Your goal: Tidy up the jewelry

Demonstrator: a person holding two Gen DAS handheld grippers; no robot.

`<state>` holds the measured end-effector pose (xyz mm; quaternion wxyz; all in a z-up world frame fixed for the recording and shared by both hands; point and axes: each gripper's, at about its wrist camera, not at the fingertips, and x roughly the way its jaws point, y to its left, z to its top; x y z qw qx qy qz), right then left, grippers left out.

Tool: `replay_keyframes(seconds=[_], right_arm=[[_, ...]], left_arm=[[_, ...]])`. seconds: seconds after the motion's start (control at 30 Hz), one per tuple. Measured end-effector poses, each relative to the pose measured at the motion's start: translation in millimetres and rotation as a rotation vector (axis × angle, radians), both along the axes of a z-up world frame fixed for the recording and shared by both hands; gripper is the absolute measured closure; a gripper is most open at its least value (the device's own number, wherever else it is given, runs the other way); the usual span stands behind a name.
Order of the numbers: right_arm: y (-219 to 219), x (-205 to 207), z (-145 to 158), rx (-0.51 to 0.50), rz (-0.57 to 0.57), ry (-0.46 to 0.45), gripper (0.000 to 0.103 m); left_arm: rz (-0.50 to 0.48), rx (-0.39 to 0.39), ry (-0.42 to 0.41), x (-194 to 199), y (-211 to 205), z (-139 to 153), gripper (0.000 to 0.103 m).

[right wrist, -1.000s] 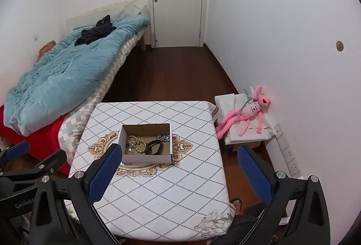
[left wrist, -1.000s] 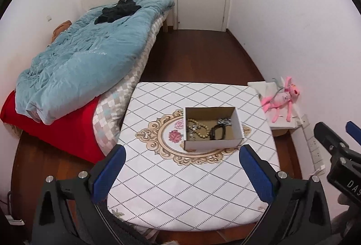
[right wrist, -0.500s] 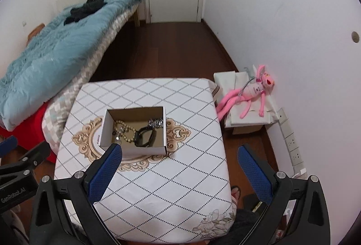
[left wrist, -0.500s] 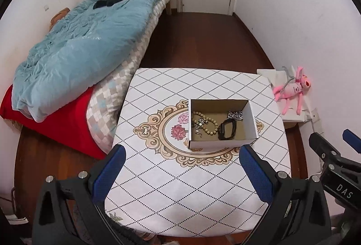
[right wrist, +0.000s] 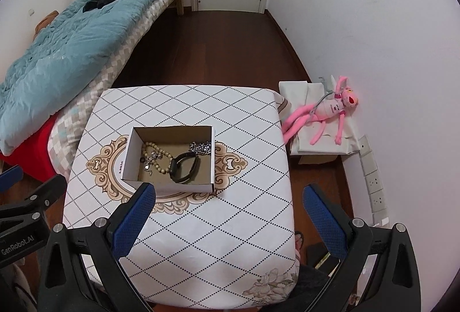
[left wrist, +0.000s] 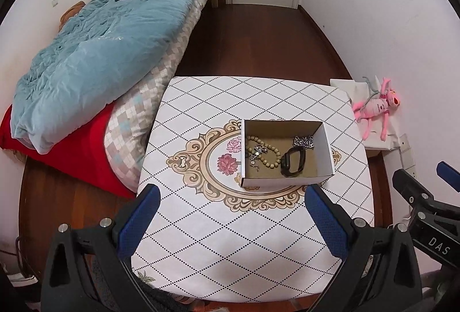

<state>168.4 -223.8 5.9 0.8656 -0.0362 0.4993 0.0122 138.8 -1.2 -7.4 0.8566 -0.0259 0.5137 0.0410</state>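
Bedroom floorboards run back to a closed door, with a bed under a rumpled blue quilt along one wall. Nearer the cameras, a table wears a white cloth with a diamond grid and a gold medallion. On the medallion sits an open cardboard box holding a beaded bracelet, a black band and a silver chain. A pink plush toy lies on folded cloth beside the table. The left gripper and right gripper hover above the table's near edge, jaws spread wide, empty.
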Motion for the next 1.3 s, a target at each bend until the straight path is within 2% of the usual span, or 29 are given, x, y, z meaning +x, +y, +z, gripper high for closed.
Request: replay_keyframes(seconds=[0.43,1.3], right_arm=[[2.3,2.7,-0.6,0.001,0.011,0.01,0.0],[1.8,1.5,-1.8,0.009,0.001,0.01,0.0]], left_arm=[[-0.002,0.006,0.008,0.3,1.3,-5.9,0.0],[-0.007,0.008,-0.014,0.7,-3.5,3.2,0.0]])
